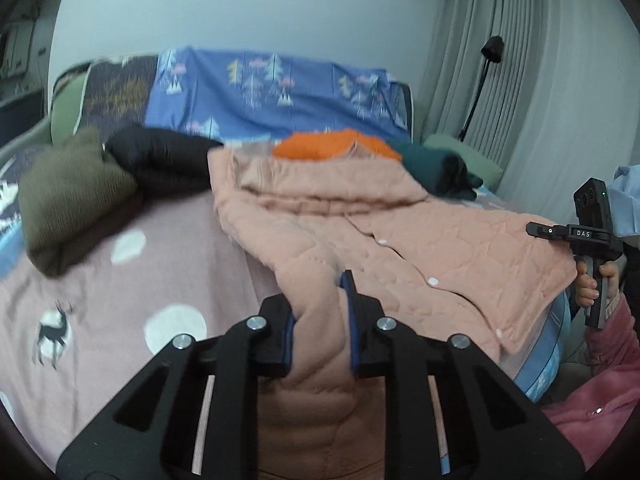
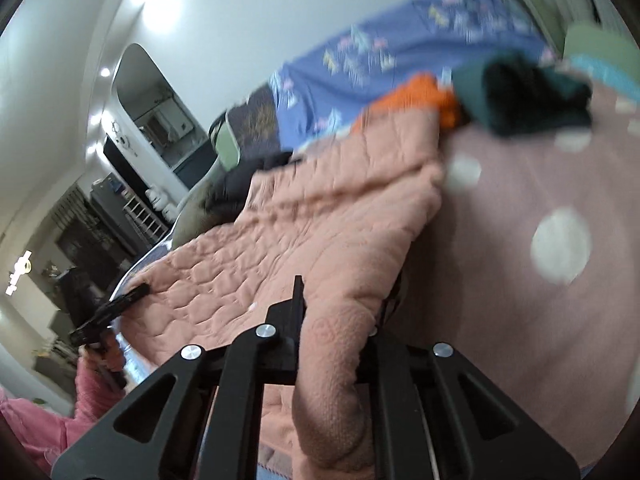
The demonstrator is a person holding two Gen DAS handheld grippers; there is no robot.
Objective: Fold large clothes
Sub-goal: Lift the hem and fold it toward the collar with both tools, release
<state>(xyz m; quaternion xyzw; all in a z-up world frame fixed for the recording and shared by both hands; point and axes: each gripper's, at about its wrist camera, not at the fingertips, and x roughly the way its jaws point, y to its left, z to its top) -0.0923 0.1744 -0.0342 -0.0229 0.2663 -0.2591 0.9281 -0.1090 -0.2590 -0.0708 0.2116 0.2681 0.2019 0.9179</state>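
Both tongs grip the peach quilted jacket: left tongs pinch one sleeve, right tongs clamp another bunched part. It sprawls across the pink spotted bed, its long axis running away toward the hood. Folded piles crowd the far side: olive sweater, black garment, teal bundle, orange cloth.

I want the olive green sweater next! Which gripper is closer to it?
Left. The left gripper holds the pink jacket toward the olive sweater; the right gripper holds its far edge, across the jacket.
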